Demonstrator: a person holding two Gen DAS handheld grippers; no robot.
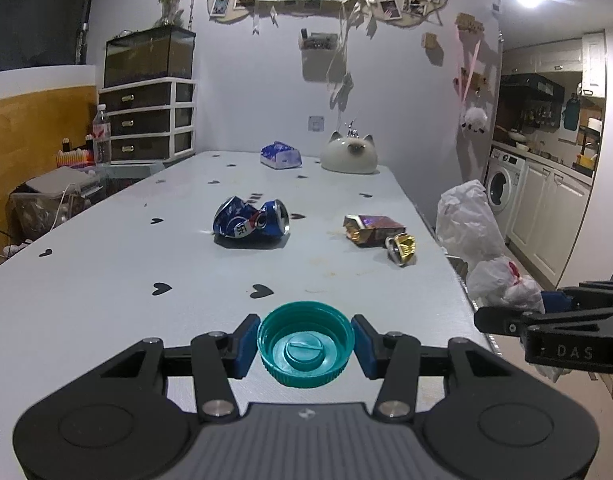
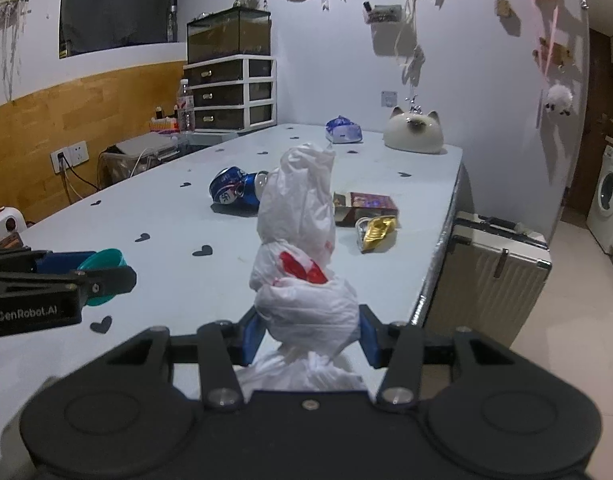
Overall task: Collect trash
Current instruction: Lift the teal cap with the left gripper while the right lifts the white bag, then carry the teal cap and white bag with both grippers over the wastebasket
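We are partway through. We have the teal cap [image 1: 305,345] pinched between the blue pads of our left gripper [image 1: 305,346], and our right gripper [image 2: 309,334] is clenched on the white bag [image 2: 302,240], whose twisted neck sits between its pads while the crumpled top stands up in front of the camera.

Taking the crushed blue can [image 1: 250,220] as our landmark: it lies untouched near the middle of the surface [image 1: 106,280]. To its right sits a flattened brown carton [image 1: 372,229], and touching or just beside the carton's near corner is a small crushed gold piece [image 1: 402,249]. Beyond the can, toward the wall, rests a blue-and-white packet [image 1: 280,155]; we cannot tell whether it counts as trash. The cat-shaped ceramic [image 1: 349,154] to the packet's right looks like decor, not litter.

So, by our reckoning, one piece is in hand but not yet in the bag, and at least three remain on the surface.

Both grippers point forward and somewhat downward, side by side nearer us than the can, the left one above the surface's near edge, the right one at its right-hand corner. The bag's mouth appears bunched shut, so we judge it needs opening before the cap can go in.
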